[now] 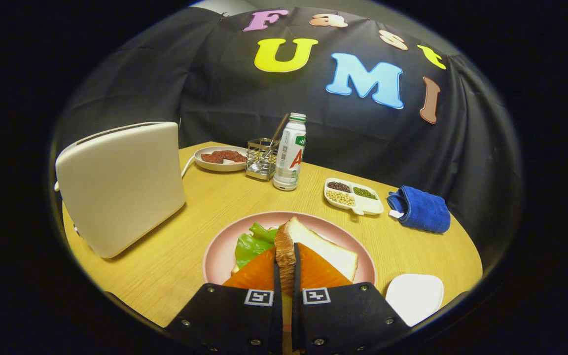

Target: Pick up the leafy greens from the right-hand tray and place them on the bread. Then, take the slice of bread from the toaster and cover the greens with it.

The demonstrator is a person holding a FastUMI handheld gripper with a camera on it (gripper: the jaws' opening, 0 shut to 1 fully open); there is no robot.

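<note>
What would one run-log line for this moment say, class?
tongs: shut on bread slice | slice: held on edge over pink plate | greens: on plate beside slice | toaster: beyond plate

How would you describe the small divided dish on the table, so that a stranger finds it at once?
Start from the pink plate just ahead of the claw, whose fingers are shut on a slice of bread. Beyond the plate, between the white bottle and the folded blue cloth, lies the divided dish. It alone has compartments, holding dark, green and pale yellow grains.
</note>
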